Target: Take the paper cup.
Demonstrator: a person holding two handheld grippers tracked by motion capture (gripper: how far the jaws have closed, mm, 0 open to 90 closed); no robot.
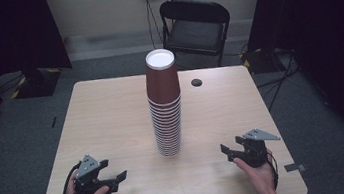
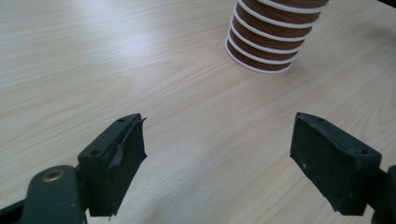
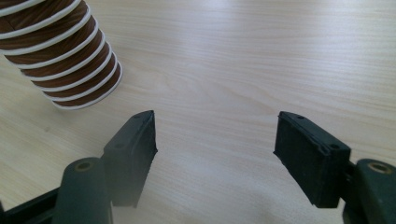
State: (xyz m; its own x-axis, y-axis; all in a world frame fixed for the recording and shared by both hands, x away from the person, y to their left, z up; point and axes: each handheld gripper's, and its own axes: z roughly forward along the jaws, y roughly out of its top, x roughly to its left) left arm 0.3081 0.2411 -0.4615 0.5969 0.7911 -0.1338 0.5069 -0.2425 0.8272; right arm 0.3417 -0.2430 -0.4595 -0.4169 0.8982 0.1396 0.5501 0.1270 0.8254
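Note:
A tall stack of brown paper cups (image 1: 165,103) with white rims stands upside down in the middle of the light wooden table (image 1: 112,115). My left gripper (image 1: 114,170) rests in a hand near the front left edge, open, nothing between its jaws. My right gripper (image 1: 231,145) sits in the other hand near the front right, also open and empty. In the left gripper view the open left gripper (image 2: 219,140) points over bare wood, the cup stack (image 2: 268,42) ahead to the upper right. The right gripper (image 3: 215,140) shows its jaws wide apart, the cup stack (image 3: 60,60) at upper left.
A dark round cable hole (image 1: 197,82) lies in the table behind and right of the stack. A black folding chair (image 1: 195,29) stands beyond the far edge. Black curtains hang on both sides. Cables run over the grey floor.

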